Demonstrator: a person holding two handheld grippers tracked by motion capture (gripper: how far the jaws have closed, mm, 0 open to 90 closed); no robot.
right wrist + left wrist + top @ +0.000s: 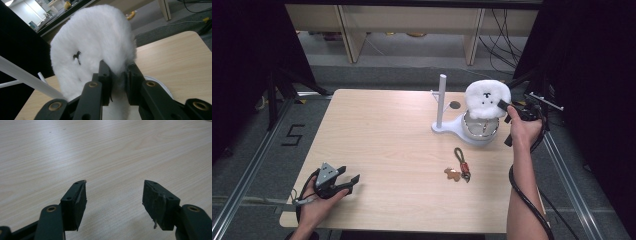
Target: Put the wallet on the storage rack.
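A fluffy white plush pouch (486,99) with a small black face hangs just above the metal bowl (481,127) of a white stand (442,105). My right gripper (503,105) is shut on the pouch's right edge, and in the right gripper view the white fur (95,47) is pinched between both black jaws (117,80). At the table's near left my left gripper (352,181) rests low over bare wood, held by a hand. In its own view, the left gripper (115,195) stands open with nothing between the jaws.
A keychain (460,165) with a green loop, a red clip and a small brown charm lies on the wooden table (377,135) in front of the stand. A dark round spot (455,105) marks the tabletop behind the stand. Black frames flank the table.
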